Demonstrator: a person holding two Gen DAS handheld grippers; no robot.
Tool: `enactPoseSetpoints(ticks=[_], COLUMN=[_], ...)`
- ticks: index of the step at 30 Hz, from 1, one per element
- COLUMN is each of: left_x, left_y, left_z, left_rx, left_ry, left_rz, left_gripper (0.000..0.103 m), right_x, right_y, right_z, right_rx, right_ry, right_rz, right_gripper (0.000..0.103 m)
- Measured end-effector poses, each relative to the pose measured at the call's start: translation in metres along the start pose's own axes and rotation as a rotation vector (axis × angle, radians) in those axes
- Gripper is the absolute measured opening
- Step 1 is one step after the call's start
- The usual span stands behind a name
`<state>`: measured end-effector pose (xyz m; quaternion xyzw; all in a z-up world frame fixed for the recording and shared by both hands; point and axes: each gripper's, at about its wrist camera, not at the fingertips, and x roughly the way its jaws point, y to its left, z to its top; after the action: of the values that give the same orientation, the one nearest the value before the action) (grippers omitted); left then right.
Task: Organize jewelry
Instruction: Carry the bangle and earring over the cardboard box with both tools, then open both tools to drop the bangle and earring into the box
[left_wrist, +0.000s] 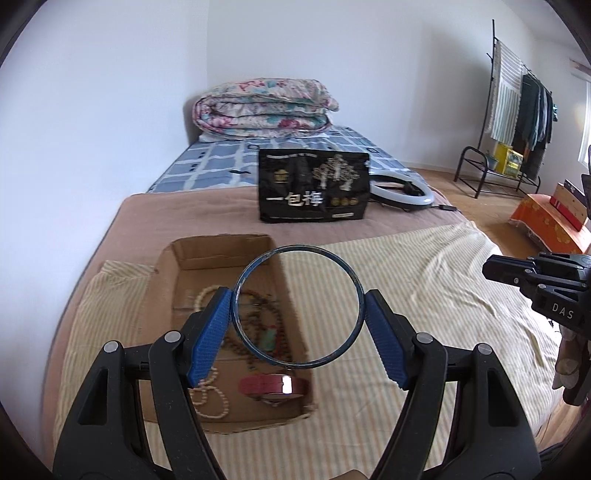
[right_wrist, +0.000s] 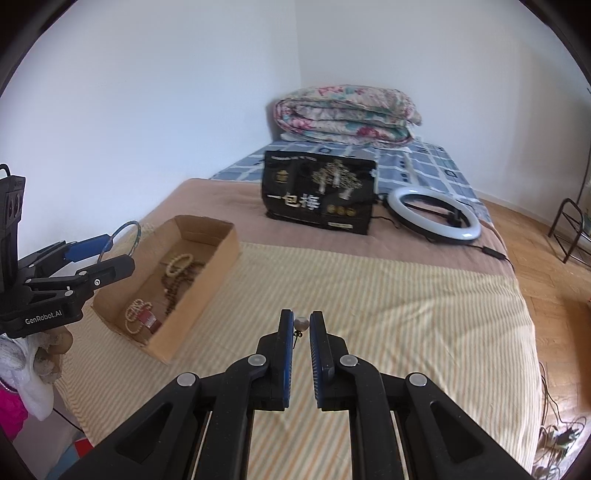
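My left gripper (left_wrist: 298, 295) is shut on a thin blue bangle (left_wrist: 340, 264) and holds it in the air above the right side of an open cardboard box (left_wrist: 221, 247). The box holds bead necklaces (left_wrist: 258, 306), a white bead string (left_wrist: 210, 398) and a red bracelet (left_wrist: 271, 384). My right gripper (right_wrist: 301, 317) is shut on a small pearl earring (right_wrist: 301, 324) above the striped cloth, to the right of the box (right_wrist: 207, 280). The left gripper with the bangle (right_wrist: 125, 236) also shows in the right wrist view.
The box sits on a yellow striped cloth (left_wrist: 424, 295) over a brown blanket on a bed. A black printed bag (left_wrist: 314, 186) and a ring light (left_wrist: 400, 192) lie farther back, with a folded floral quilt (left_wrist: 264, 109). A clothes rack (left_wrist: 517, 110) stands at right.
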<state>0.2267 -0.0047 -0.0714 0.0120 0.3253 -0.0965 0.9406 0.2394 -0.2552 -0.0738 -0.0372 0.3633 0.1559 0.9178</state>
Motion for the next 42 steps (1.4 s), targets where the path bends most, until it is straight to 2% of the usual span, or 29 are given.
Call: enactPoseSetpoints(ticks=[14,23,38,39,41,42], left_x=[0.01,0.026,0.039,0.041,0.043,0.044], left_y=[0.069,0.086,0.097,0.096,0.095,0.093], left_z=[-0.001,-0.007,-0.011,-0.012,-0.013,-0.014], left_rx=[-0.062,-0.088,-0.093,-0.088,-0.077,-0.069], left_ry=[0.001,0.022,0.039,0.043,0.048,0.051], left_rz=[0.078,0.088,0.075,0.067,0.056,0.057], left_gripper=[0.074,0.074,0.075,0.075,0.075,0.075], right_x=[0.056,0.098,0.148,0.15,0.151,0.151], right_y=[0.066,0.099,0.128,0.13,0.133,0.134], right_z=[0.049,0.073,0.089,0.089,0.089,0.089], right_rx=[-0.056,-0.064,-0.074,-0.077,-0.082,-0.084], right_ry=[-0.005,0.017,0.055,0.057,0.056,0.051], right_rz=[0.118,0.185,0.222,0.224,0.222,0.218], right_gripper=[0.007,0.007,0.008,0.01,0.028,0.029])
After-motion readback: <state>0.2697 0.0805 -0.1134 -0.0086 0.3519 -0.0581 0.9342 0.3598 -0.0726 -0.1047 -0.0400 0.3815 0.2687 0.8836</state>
